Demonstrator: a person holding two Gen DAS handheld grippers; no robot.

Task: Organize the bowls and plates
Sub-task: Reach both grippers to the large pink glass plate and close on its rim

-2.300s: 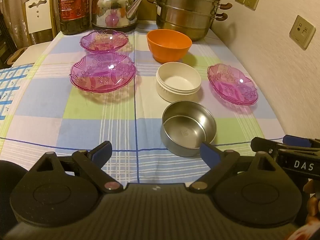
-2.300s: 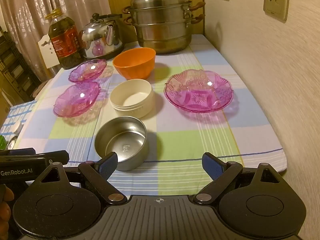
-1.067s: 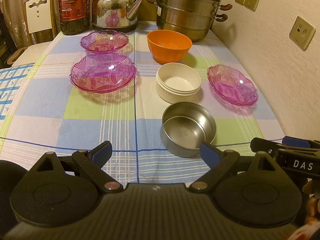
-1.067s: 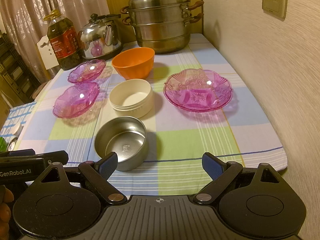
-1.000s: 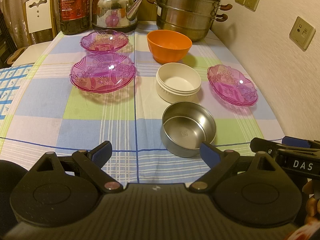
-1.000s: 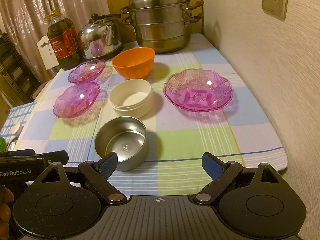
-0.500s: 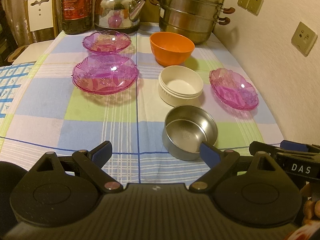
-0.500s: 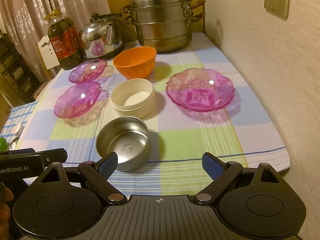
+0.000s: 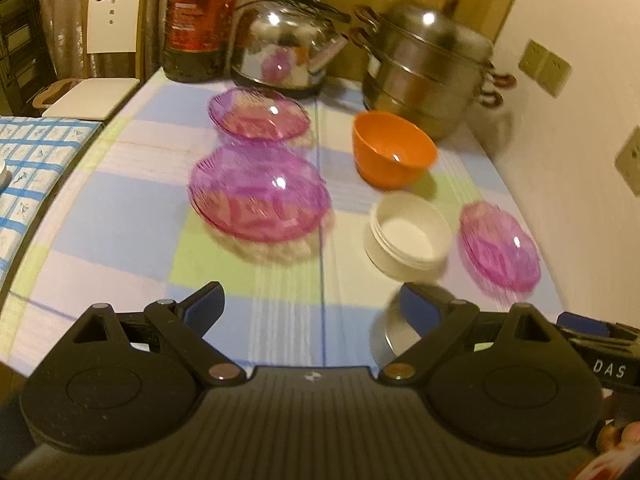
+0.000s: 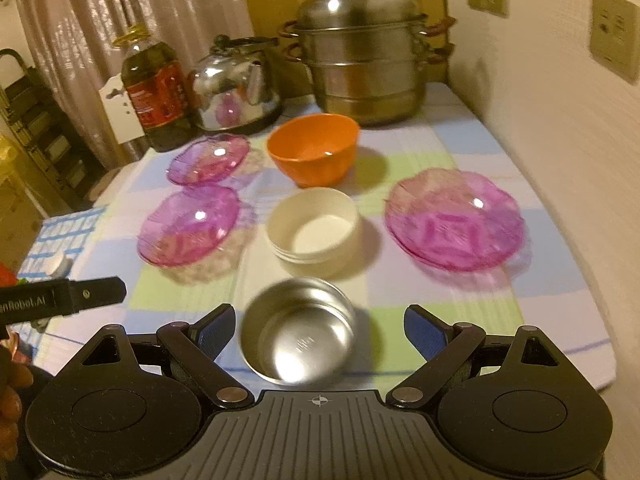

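Three pink glass dishes stand on the checked tablecloth: a far left one [image 9: 260, 118], a near left one [image 9: 258, 194] and a right one [image 10: 454, 218]. An orange bowl [image 10: 312, 154], a white bowl [image 10: 312, 228] and a steel bowl [image 10: 298, 330] line up down the middle. My left gripper [image 9: 312, 306] is open and empty, before the near left pink dish. My right gripper [image 10: 316, 326] is open, with the steel bowl between its fingers, not gripped.
A steel steamer pot [image 10: 362, 60], a kettle [image 10: 234, 86] and an oil bottle [image 10: 154, 92] stand along the table's far edge. The wall with sockets [image 10: 614, 34] runs along the right. A white chair [image 9: 108, 56] is at the far left.
Both grippers have moved forward over the table. The left one has swung left toward the pink dishes. The right one now has the steel bowl between its open fingers.
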